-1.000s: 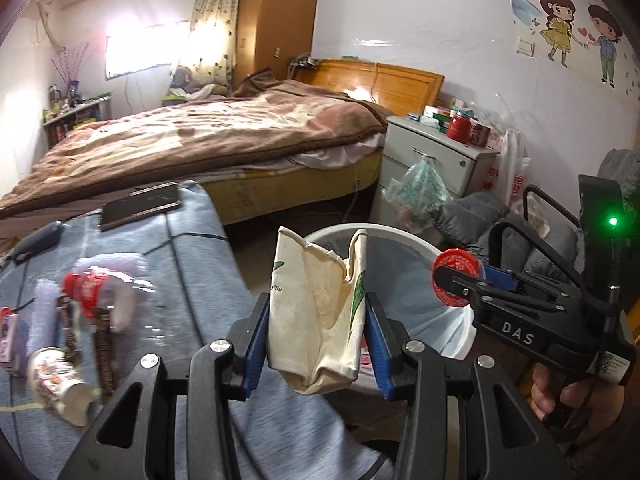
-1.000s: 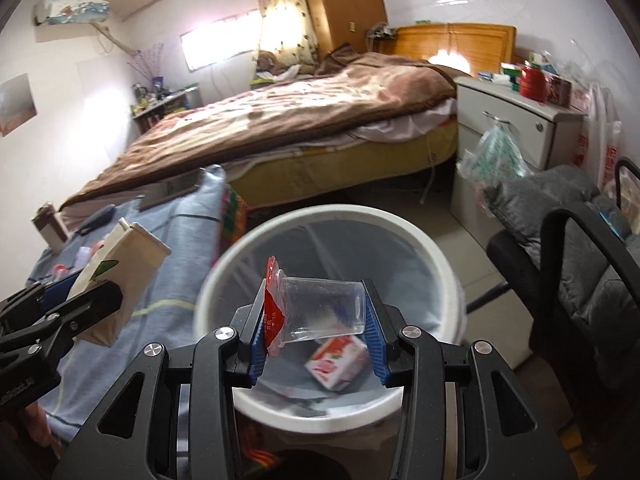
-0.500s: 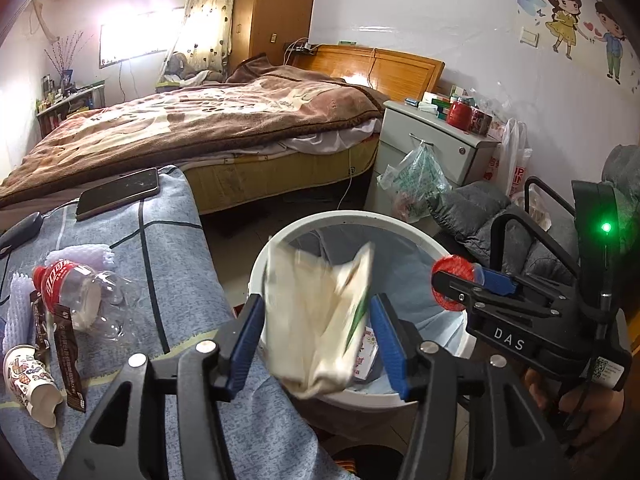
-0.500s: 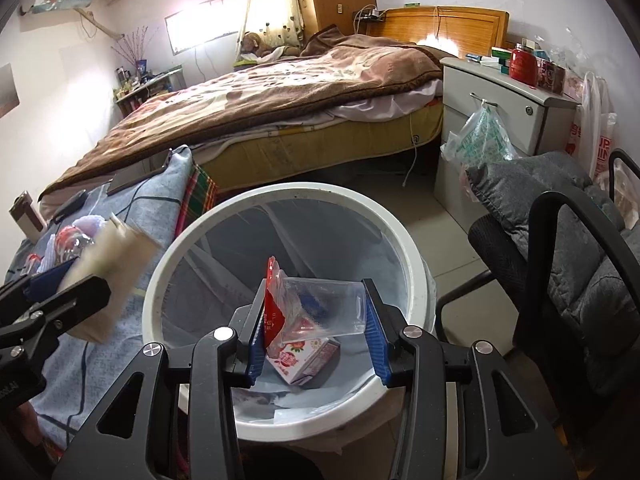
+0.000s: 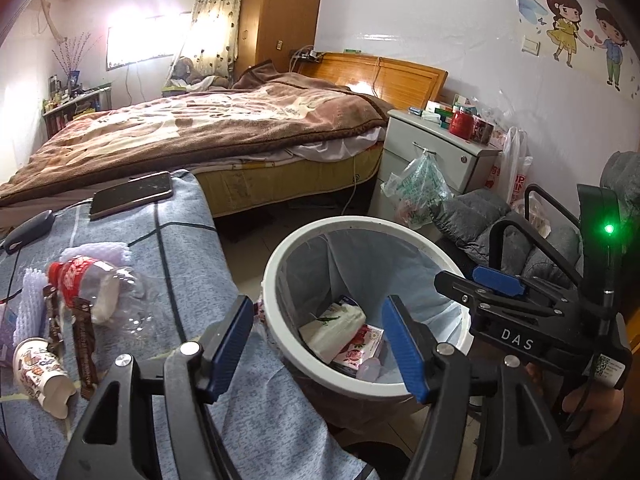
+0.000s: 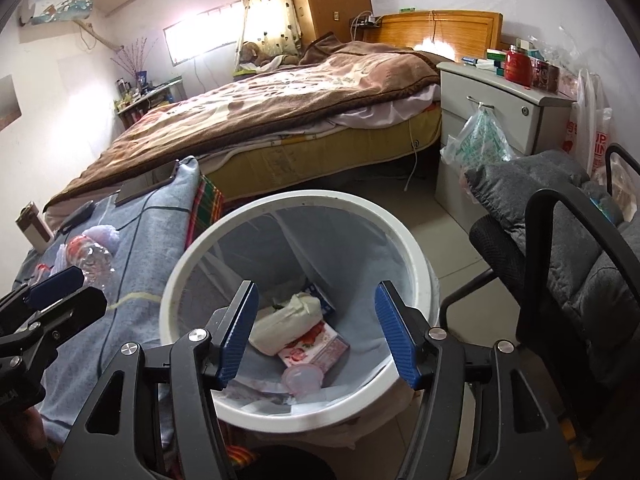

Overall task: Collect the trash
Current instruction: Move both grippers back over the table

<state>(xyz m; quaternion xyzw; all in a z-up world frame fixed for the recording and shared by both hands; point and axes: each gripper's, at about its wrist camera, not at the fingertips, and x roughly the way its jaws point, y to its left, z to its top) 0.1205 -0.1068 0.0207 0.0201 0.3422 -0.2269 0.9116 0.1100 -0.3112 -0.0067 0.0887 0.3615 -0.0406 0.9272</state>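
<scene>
A white bin [image 5: 276, 264] with a pale blue liner stands beside the blue-clothed table [image 5: 176, 240]. In it lie a cream paper bag [image 5: 336, 328], a pink carton [image 5: 360, 348] and a clear plastic cup [image 6: 302, 378]. My left gripper [image 5: 320, 344] is open and empty over the bin's near rim. My right gripper [image 6: 318, 332] is open and empty above the bin [image 6: 400, 240]. On the table lie a crushed plastic bottle [image 5: 100, 284], a paper cup [image 5: 40, 368] and brown wrappers [image 5: 82, 344].
A phone [image 5: 132, 194] and a dark mouse [image 5: 28, 228] lie at the table's far end. A bed [image 5: 200, 132], a white nightstand [image 5: 432, 152] with a hanging bag, and a black chair [image 6: 560, 260] with a grey cushion surround the bin.
My left gripper opened and the cream paper bag dropped into the bin. My right gripper opened and the clear cup with the red lid dropped in too.
</scene>
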